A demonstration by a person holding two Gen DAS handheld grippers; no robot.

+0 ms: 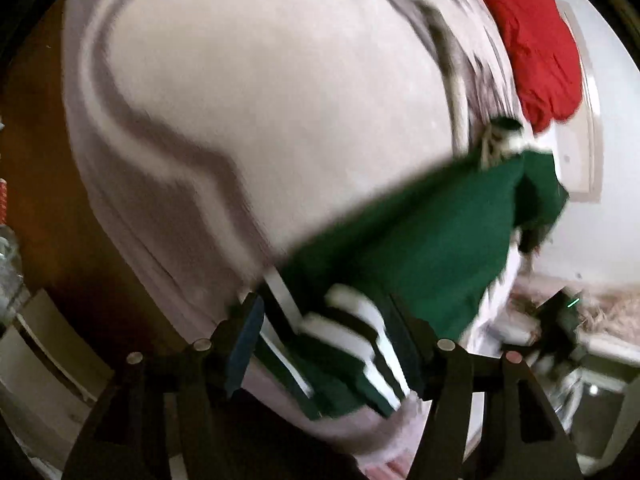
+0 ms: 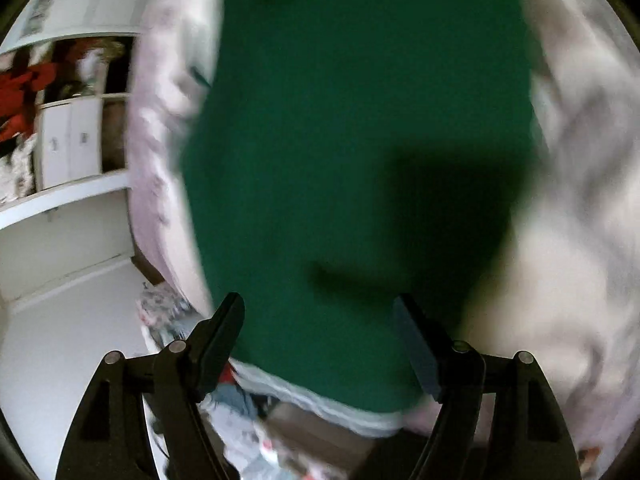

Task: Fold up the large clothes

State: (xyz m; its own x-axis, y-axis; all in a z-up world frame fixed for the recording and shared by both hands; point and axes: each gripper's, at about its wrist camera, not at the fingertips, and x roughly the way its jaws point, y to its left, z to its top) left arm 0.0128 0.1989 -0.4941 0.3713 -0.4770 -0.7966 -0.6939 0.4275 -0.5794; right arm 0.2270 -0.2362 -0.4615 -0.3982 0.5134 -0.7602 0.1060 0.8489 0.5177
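The green garment (image 1: 420, 236), a jersey-like top with white stripes at its cuff or hem, lies across a pale quilted bed (image 1: 260, 112). In the left wrist view the left tongs (image 1: 332, 344) stand spread, with the striped edge (image 1: 352, 344) bunched between the 2 fingers; blur makes it impossible to tell whether the pads touch the cloth. In the right wrist view the right tongs (image 2: 320, 328) are also spread, poised over the broad green panel (image 2: 360, 120) near the bed's edge, gripping nothing. A red cloth (image 1: 532, 40) sits at the far side of the bed, well apart.

This looks like an early fold step: both tongs lining up on the garment's edges. Next, each should close on a single edge, then lift and carry it over evenly, keeping the cloth taut so it does not slide off the bed.
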